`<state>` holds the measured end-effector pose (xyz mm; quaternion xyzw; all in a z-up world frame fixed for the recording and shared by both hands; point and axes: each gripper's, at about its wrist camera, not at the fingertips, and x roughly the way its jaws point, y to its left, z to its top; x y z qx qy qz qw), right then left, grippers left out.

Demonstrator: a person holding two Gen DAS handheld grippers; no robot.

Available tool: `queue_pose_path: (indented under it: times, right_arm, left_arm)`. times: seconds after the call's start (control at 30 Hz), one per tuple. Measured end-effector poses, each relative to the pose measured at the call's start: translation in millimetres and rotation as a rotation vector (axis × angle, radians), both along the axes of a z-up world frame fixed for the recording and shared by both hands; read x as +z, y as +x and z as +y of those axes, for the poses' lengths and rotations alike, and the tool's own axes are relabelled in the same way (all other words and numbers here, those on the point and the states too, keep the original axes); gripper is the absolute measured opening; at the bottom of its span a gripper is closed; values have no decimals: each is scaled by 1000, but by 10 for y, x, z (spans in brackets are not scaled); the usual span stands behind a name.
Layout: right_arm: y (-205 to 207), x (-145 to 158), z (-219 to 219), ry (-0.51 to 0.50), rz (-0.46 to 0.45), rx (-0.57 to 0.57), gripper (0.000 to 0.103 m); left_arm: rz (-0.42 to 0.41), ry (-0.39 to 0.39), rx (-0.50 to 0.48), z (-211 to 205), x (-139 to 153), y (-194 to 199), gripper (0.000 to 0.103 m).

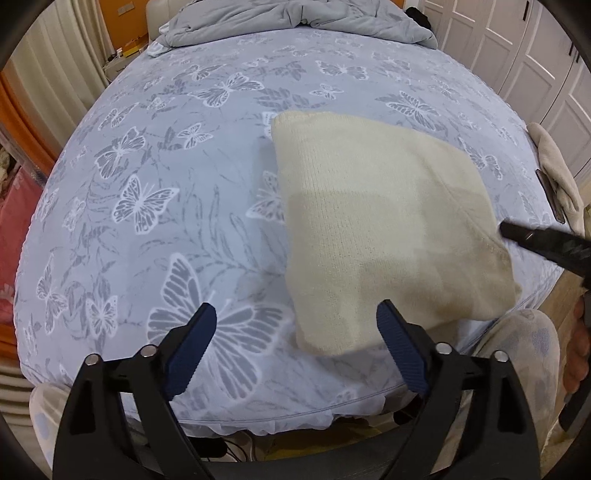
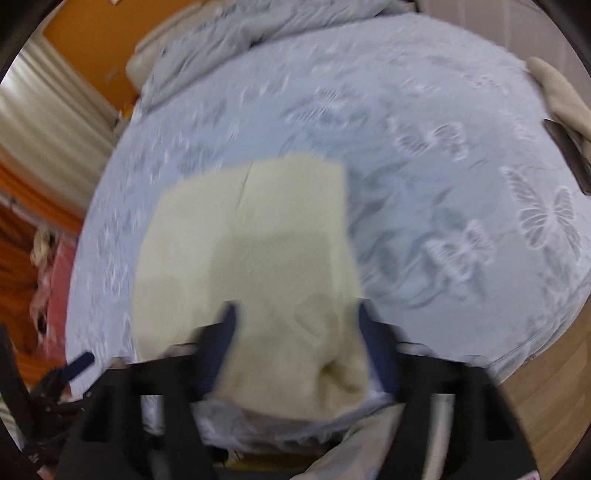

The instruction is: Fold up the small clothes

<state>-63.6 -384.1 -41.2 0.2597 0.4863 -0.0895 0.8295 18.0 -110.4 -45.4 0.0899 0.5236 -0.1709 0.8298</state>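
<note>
Fingers point(image 1: 207, 317) spread wide on both; only right view shows sweater point(image 2: 251, 236) crease.

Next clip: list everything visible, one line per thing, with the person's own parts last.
knit garment: one, cream, folded flat on the bed's near right part
bedsheet: one, pale blue with butterflies, covering the bed
duvet: one, grey-blue, bunched at the far end
beige cloth: one, at the right edge
dark flat object: one, beside that cloth
wardrobe doors: white, far right
left tongs: open, empty
right tongs: open, above the garment's near edge
</note>
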Motion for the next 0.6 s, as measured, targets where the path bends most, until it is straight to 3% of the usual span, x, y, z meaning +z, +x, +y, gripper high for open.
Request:
queue_pose_path:
  times: [0.1,0.2,0.4,0.47,0.6]
  right_arm:
    - [-1,-162,-152,48,33,-26,73]
    - [112,-341,-246,141,36,-42,75]
    - [435,-880,-264,348,76,-39,76]
    - [506,-1023,-254,485,71,-6,79]
    - [620,-1159,-243,578,61,23,87]
  left_arm:
    - [41,-49,-12,-50,-15,70,93]
    - [122,-161,33,-51,-88,279,95]
    - [302,-282,192,-5,-517,818,96]
    - [367,-324,201,-19,-674,925,98]
    - [438,-402,215,-72,-881,1022,98]
